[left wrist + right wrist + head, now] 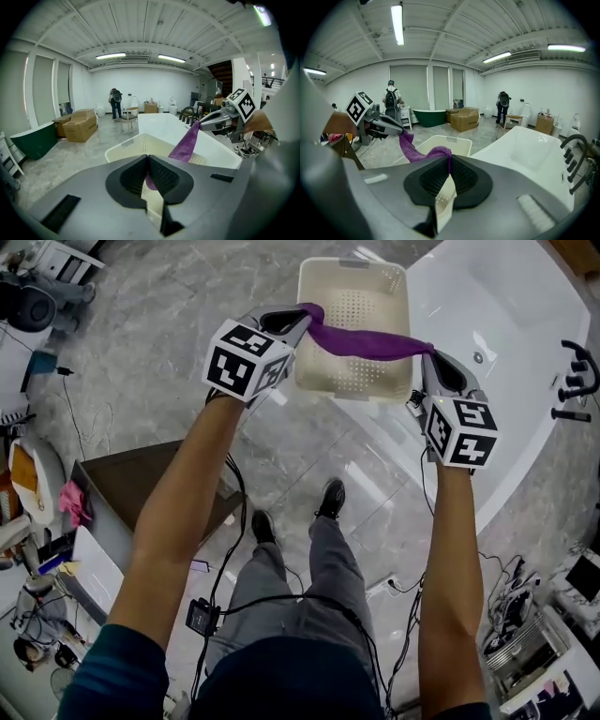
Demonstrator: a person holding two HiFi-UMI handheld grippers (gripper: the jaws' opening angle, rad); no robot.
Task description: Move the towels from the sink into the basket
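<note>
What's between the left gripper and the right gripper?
A purple towel spans it, gripped at both ends, over the basket; clearest in the head view.

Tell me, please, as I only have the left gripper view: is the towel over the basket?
Observer: Yes. The head view shows the purple towel spanning the basket from side to side.
Operator: Does the right gripper have its end?
Observer: Its own view shows the right gripper with its jaws shut on the towel.
Operator: Is anything in the basket already?
Observer: The head view shows a bare perforated bottom wherever the towel doesn't cover it.
</note>
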